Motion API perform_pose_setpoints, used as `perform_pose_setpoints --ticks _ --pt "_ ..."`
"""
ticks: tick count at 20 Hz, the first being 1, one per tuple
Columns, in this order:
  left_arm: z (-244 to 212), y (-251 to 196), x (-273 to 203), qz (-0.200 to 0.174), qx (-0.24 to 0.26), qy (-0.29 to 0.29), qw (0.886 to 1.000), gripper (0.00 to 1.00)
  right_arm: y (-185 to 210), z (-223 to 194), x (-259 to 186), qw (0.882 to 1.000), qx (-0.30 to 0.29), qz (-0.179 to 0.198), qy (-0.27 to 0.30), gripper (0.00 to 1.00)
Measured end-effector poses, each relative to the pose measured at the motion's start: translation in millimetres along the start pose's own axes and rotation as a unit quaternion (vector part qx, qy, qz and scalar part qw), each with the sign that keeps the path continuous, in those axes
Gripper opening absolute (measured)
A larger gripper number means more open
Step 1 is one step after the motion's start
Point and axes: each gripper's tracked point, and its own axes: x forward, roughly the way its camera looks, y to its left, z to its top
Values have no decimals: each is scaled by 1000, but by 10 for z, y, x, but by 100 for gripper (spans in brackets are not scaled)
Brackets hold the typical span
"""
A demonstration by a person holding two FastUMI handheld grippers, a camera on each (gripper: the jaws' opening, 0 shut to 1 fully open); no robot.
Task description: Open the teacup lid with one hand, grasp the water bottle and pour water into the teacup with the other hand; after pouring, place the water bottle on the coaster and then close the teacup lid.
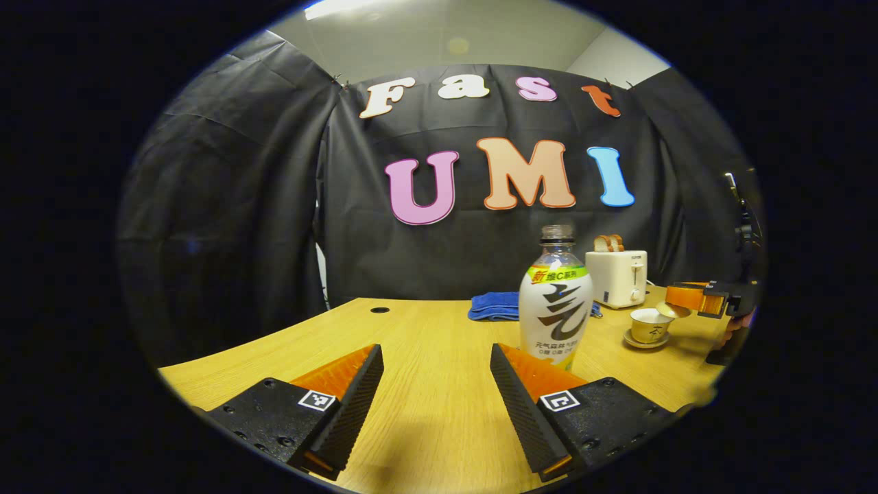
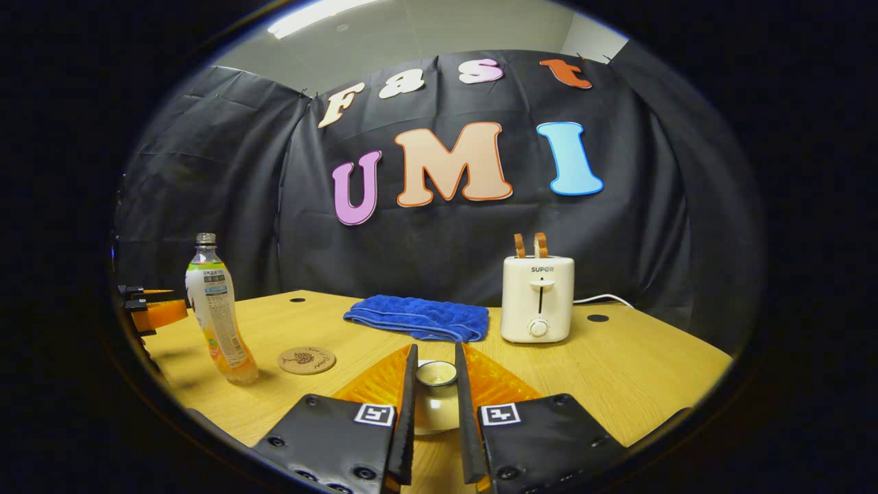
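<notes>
pale ceramic teacup lid [image 2: 437, 374] is pinched between the right gripper [image 2: 436, 391] fingers and held clear of the open cream teacup [image 1: 650, 324], while the left gripper [image 1: 436, 384], spread wide and empty, faces the white-labelled plastic water bottle [image 1: 555, 302] to grasp it.

Cream toaster [image 2: 537, 298] stood upright near table's [image 2: 638, 370] far edge, two bread slices [image 2: 527, 245] poking from slots. Folded blue towel [image 2: 418, 318] lay just beside toaster, also near far edge.
</notes>
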Motion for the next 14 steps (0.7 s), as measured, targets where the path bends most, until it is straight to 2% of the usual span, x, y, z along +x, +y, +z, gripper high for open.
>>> perform_pose_setpoints --ticks 5,9,11,14 --pt "-3 -335 -81 -73 7 -1 997 92 -224 11 -228 999 0 -35 -3 31" --pt "0 -562 -83 -123 8 -3 992 92 -329 15 -367 999 0 -41 -3 30" --pt "-3 -667 -39 -139 -2 -2 990 92 -400 28 -438 999 -1 -51 -5 33" --pt "-36 -781 36 -150 -9 4 989 92 -469 36 -538 998 -1 -57 -5 30"
